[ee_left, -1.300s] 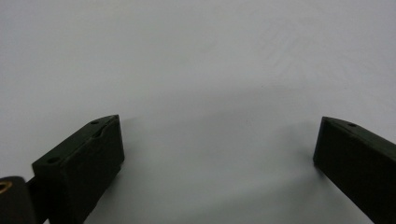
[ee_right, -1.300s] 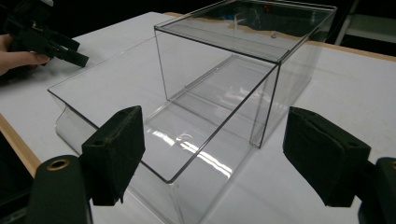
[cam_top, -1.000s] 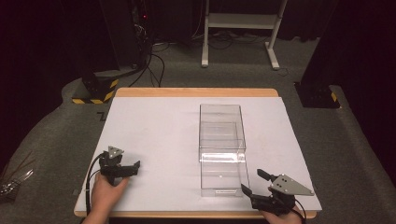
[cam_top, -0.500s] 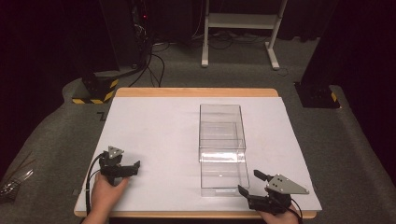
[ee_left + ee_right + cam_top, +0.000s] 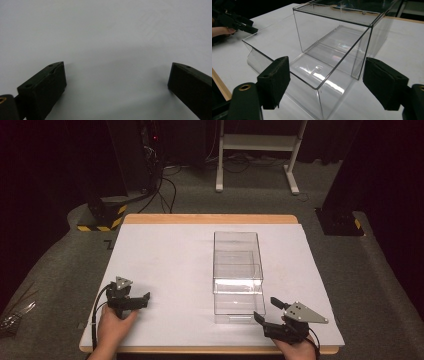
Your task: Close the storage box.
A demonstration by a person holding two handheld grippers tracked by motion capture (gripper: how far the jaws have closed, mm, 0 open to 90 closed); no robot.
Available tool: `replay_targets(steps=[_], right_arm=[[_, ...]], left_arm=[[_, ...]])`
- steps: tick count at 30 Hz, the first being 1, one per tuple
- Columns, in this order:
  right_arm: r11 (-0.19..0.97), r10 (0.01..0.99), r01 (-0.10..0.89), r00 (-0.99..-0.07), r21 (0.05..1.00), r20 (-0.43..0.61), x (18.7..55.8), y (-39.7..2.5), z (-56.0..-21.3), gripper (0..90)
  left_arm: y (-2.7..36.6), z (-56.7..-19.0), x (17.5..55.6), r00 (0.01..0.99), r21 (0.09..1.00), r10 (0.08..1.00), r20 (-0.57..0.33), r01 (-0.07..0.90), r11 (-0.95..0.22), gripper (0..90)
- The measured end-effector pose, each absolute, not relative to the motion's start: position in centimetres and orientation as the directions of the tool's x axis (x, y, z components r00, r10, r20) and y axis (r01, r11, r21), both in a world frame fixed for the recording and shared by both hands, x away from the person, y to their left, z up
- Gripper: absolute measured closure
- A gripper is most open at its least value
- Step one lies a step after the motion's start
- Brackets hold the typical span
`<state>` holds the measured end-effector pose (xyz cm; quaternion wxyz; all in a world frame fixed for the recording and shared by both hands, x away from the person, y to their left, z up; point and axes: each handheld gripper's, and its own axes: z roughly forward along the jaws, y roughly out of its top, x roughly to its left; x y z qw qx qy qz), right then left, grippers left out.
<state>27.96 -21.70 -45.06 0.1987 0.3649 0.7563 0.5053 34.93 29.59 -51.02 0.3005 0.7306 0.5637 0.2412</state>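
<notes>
Jaws on the right gripper point(image 5: 266, 311) stand spread wide and hold nothing, aimed at the near right corner of the clear box point(image 5: 238, 275), which lies just ahead and slightly left of them. In the right gripper view that corner sits between the jaws, not yet touched. Left gripper point(image 5: 142, 298) also gapes empty, low over the white tabletop point(image 5: 165, 260), well apart from the box. Farther on, the box runs its long axis away from the person, its drawer-like near part pulled out. I judge the right hand nearer, so the grasp falls to it.
</notes>
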Motion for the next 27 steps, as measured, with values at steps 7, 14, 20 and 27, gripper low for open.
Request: replay_targets(steps=[7, 14, 20, 27], right_arm=[[0.243, 0.747, 0.356, -0.662, 0.902, 0.06, 27.3, -22.1, -45.5, 24.1], [0.258, 0.753, 0.384, -0.655, 0.887, 0.064, 27.7, -22.1, -46.1, 23.7], [0.265, 0.751, 0.383, -0.657, 0.885, 0.059, 27.9, -21.8, -46.3, 23.0], [0.269, 0.755, 0.388, -0.654, 0.881, 0.057, 28.5, -21.1, -46.6, 19.0]], left_arm=[[29.6, -51.0, 34.9, 0.248, 0.711, 0.969, 0.014, 0.679, -0.184, 2.2], [29.6, -51.0, 34.9, 0.248, 0.711, 0.969, 0.014, 0.679, -0.184, 2.2], [29.6, -51.0, 34.9, 0.248, 0.711, 0.969, 0.014, 0.679, -0.184, 2.2], [29.6, -51.0, 34.9, 0.248, 0.711, 0.969, 0.014, 0.679, -0.184, 2.2]])
